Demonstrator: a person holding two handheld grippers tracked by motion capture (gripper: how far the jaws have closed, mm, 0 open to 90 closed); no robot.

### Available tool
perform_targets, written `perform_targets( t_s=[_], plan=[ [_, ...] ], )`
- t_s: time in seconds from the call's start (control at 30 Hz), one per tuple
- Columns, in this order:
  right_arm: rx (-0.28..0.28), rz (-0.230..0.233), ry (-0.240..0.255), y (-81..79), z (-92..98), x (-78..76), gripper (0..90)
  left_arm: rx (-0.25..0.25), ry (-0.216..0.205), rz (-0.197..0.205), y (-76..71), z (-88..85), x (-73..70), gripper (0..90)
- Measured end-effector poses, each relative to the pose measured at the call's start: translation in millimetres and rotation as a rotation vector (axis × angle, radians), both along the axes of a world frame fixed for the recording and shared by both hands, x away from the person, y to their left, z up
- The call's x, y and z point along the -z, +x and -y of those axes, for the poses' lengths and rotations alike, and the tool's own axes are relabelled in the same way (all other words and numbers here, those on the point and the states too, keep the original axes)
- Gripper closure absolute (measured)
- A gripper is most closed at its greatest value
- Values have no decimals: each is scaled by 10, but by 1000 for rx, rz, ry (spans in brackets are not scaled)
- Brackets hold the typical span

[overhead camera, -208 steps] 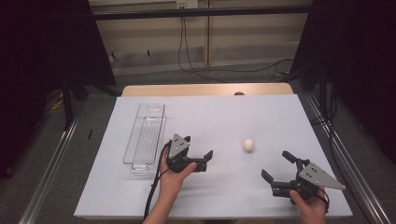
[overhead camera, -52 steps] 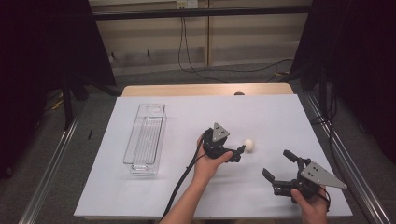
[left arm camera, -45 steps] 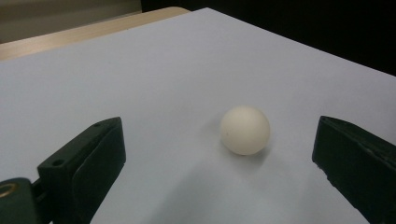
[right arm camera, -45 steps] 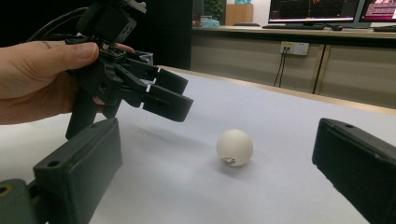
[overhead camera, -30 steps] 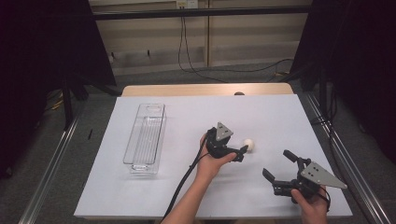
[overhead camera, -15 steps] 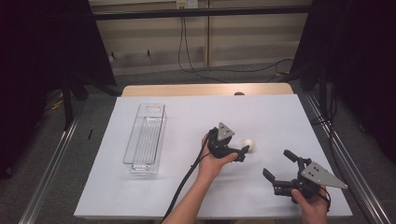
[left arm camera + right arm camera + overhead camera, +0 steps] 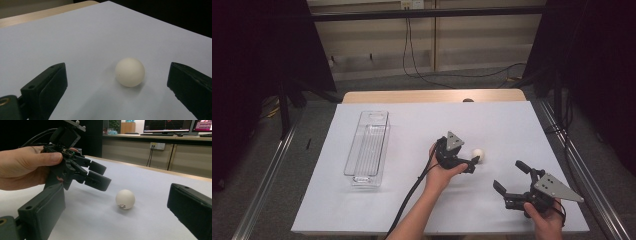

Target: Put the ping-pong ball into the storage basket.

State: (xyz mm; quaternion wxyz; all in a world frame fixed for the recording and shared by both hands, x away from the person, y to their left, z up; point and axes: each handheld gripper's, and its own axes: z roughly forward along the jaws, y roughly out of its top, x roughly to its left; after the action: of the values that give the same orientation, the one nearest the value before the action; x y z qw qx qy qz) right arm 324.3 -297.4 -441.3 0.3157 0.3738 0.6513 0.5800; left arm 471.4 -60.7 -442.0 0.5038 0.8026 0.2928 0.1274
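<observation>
The left gripper (image 7: 473,162) stands wide open around the white ball (image 7: 478,153) on the table (image 7: 362,210), gripping nothing — an off-centre squeeze could squirt it away; the right gripper (image 7: 509,181) waits open — empty

Two handheld black grippers, bare forearms.
Left gripper (image 7: 462,161) and right gripper (image 7: 511,183): blocky black jaws, grey three-cornered top plates behind them, trailing black cable.
</observation>
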Motion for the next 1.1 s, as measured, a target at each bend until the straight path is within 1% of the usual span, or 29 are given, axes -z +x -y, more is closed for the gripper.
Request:
perform_targets(
  t_s=[0.03,0.07,0.17,0.3,0.33,0.37,0.47,0.5,0.53,0.57,0.7,0.73,0.83,0.87,0.9,0.93,1.0,1.07,1.1],
  plan=[
    [0,0,0,0,0,0,10,-4,-2,-1,1,6,5,30],
    [0,-1,0,-1,1,0,10,-5,10,0,5,4,5,31],
    [-3,-4,1,-4,4,-2,10,-4,11,-4,16,4,18,31],
    [-2,-4,3,-4,5,-2,10,-10,1,-12,17,24,19,31],
    [-1,-4,3,-4,5,-3,10,-6,16,-7,23,25,11,31],
    [1,-1,4,-2,3,-3,10,2,17,-5,24,34,5,30],
    [1,-1,5,-3,3,-2,10,6,25,-5,19,66,-25,30],
    [2,-1,6,-3,3,-2,10,6,17,-5,21,76,-26,30],
    [2,-1,6,-4,4,-3,10,2,26,-8,22,81,-31,30],
    [0,0,2,-5,7,-3,10,5,22,-1,29,86,-27,30],
    [0,-2,5,-2,3,-1,11,-3,19,-12,25,96,-20,30],
    [-5,0,1,3,4,1,10,8,8,-7,33,97,-17,29],
    [-2,-5,1,0,-5,1,10,0,17,-5,27,102,-28,29],
    [-2,-5,1,-2,-5,0,10,2,25,-10,25,104,-30,29],
    [-1,-4,1,-2,-4,0,10,4,15,-9,23,113,-22,29],
    [0,-2,1,0,-2,1,10,9,23,-10,24,112,-21,29],
    [0,-2,1,-1,0,2,10,5,22,-10,22,126,-15,29],
    [0,1,0,1,2,2,10,8,30,-11,29,133,-15,29],
    [0,-1,1,0,1,2,10,7,21,-11,31,143,-11,29]
  ],
)
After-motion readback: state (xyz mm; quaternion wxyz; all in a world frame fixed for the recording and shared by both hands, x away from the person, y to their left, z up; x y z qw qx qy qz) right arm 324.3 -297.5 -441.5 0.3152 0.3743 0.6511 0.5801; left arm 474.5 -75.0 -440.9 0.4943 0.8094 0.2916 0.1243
